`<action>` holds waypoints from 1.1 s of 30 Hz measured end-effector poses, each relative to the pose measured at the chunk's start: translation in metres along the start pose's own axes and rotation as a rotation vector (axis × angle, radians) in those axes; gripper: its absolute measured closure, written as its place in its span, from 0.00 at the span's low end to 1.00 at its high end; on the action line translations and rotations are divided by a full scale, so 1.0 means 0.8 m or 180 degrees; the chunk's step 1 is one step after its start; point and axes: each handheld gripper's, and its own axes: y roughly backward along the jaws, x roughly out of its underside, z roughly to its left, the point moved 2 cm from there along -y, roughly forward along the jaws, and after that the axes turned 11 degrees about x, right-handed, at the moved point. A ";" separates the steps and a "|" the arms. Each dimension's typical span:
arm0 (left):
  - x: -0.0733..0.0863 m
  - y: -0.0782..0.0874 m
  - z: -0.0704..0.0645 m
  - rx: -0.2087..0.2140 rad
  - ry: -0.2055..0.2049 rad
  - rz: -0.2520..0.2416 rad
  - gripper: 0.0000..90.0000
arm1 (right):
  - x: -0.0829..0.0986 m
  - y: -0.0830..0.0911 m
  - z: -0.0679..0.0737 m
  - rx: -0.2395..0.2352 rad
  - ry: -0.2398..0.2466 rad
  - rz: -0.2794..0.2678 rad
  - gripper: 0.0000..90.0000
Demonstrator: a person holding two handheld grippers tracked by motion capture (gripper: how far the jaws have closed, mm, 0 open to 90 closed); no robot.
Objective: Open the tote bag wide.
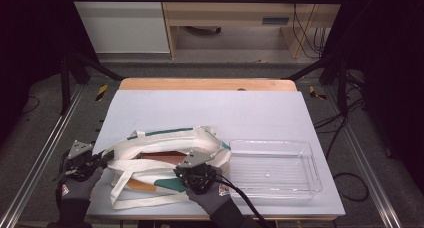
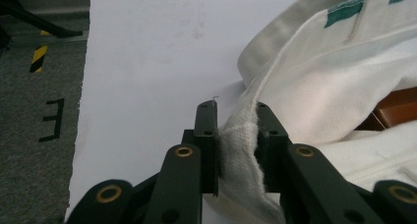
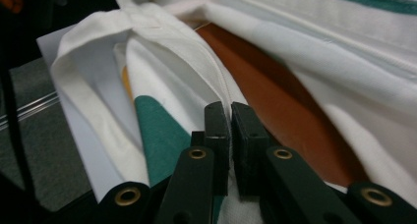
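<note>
Both grippers' fingers clamp the cream tote bag (image 1: 165, 163): left gripper (image 2: 236, 135) pinches its side hem, right gripper (image 3: 230, 135) its opening edge; teal-striped, brown inside.

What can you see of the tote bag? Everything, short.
The tote bag is cream canvas-like cloth with teal and orange patches and long cream straps. It lies slumped on the table's near left, mouth gaping on a brown interior, beside the clear tray. The left gripper pinches its left rim; the right gripper clamps its near rim.
</note>
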 end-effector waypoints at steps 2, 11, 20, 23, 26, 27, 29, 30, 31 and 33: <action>0.001 0.000 -0.001 0.0009 0.0014 -0.0014 0.83 | 0.013 0.002 0.007 -0.0081 -0.0021 0.0050 0.96; -0.009 0.013 -0.007 0.0064 -0.0045 -0.0266 0.63 | 0.042 -0.011 0.011 -0.0092 -0.0131 0.0126 0.92; -0.035 0.039 -0.049 0.0363 -0.0440 -0.0587 0.57 | 0.035 0.003 0.006 -0.0036 -0.0181 -0.0090 0.67; -0.032 0.022 -0.063 0.0435 -0.0539 -0.0418 0.58 | 0.034 0.007 0.005 -0.0019 -0.0193 -0.0120 0.66; -0.028 0.002 -0.075 0.0494 -0.0643 -0.0253 0.58 | 0.035 0.007 0.005 -0.0024 -0.0201 -0.0101 0.66; -0.027 -0.004 -0.079 0.0510 -0.0678 -0.0209 0.57 | 0.035 0.006 0.005 -0.0031 -0.0196 -0.0096 0.66; -0.029 -0.016 -0.086 0.0561 -0.0752 -0.0131 0.56 | 0.036 0.005 0.007 -0.0060 -0.0196 -0.0083 0.66; -0.030 -0.021 -0.090 0.0575 -0.0792 -0.0100 0.56 | 0.036 0.004 0.008 -0.0063 -0.0195 -0.0076 0.66; -0.031 -0.026 -0.092 0.0572 -0.0828 -0.0065 0.55 | 0.036 0.003 0.009 -0.0067 -0.0179 -0.0070 0.66; -0.033 -0.035 -0.095 0.0579 -0.0854 -0.0002 0.55 | 0.035 0.002 0.010 -0.0081 -0.0182 -0.0060 0.66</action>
